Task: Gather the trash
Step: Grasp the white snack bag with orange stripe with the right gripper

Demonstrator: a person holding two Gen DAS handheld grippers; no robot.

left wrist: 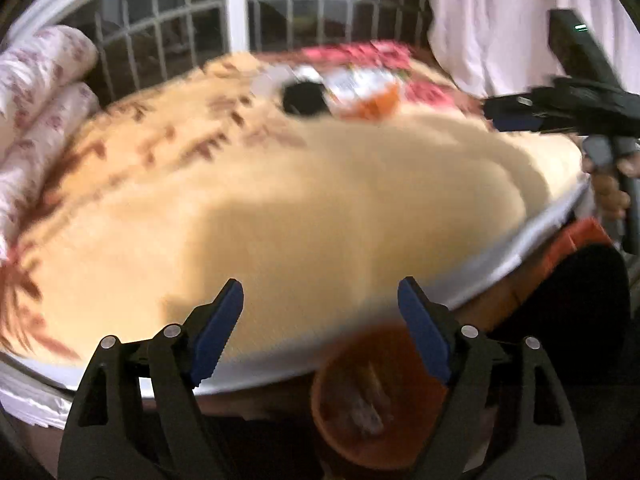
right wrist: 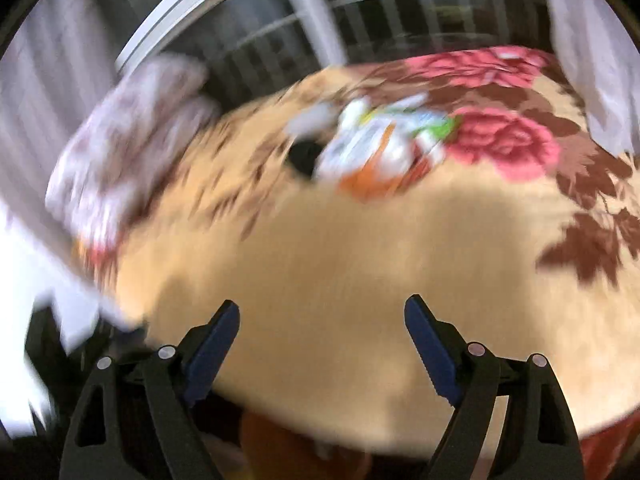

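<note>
A bed (left wrist: 320,208) covered with a tan plush blanket printed with brown leaves and pink roses is seen in both wrist views, both of them blurred. A heap of crumpled white, orange and green wrappers (left wrist: 360,88) is found at the far edge of the bed, near the window; in the right wrist view the same heap (right wrist: 384,148) is seen beside a large pink rose. A small black object (left wrist: 304,96) is seen touching the heap on its left side; what it is cannot be told. Rolled white pillows with a reddish floral print (left wrist: 36,92) are stacked at the far left corner of the bed.

The left gripper (left wrist: 320,320) is held over the near edge of the bed, its blue-padded fingers (left wrist: 218,332) spread wide with nothing between them. Below that edge, a round orange bin (left wrist: 372,412) with some scraps inside is seen under the gripper. The right gripper (right wrist: 322,338) is likewise held over the near part of the blanket, its fingers (right wrist: 212,356) wide apart and holding nothing. In the left wrist view the right gripper is also seen at the right side of the bed, gripped by a bare hand (left wrist: 612,188). A barred window (left wrist: 192,28) and a white curtain (left wrist: 500,20) are seen beyond the bed.
</note>
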